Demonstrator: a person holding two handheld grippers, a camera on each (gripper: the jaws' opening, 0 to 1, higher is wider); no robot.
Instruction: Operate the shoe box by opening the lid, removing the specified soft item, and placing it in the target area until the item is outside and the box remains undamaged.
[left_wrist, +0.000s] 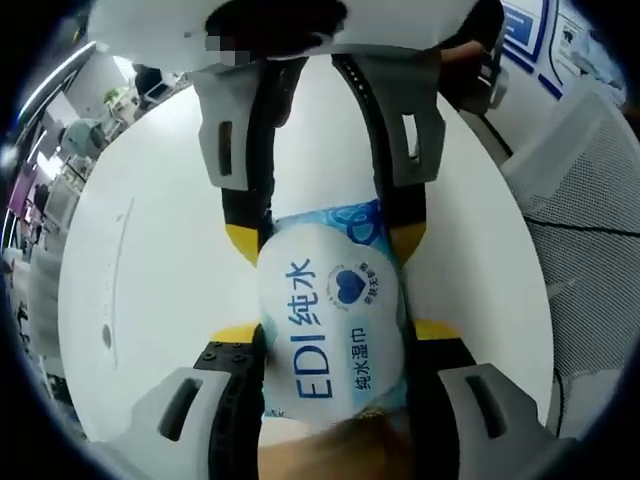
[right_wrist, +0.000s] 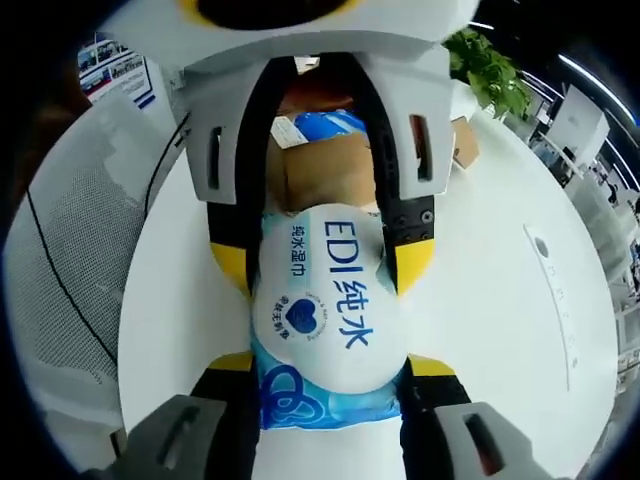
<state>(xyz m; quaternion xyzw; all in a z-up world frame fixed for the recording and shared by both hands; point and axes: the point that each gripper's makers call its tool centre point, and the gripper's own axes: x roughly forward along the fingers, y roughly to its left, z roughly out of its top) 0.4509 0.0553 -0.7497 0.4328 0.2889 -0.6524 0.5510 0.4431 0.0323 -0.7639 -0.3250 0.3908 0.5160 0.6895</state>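
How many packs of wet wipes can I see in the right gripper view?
2. One wet wipes pack is held between both hand-held grippers above the white table. A second pack lies in the brown box behind; more may be hidden.

A potted plant (right_wrist: 495, 65) stands beyond the white table (right_wrist: 490, 300).

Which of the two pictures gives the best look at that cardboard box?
The right gripper view: the brown box sits beyond the wipes pack, framed by the left gripper. The left gripper view shows just a blurred brown edge at the bottom.
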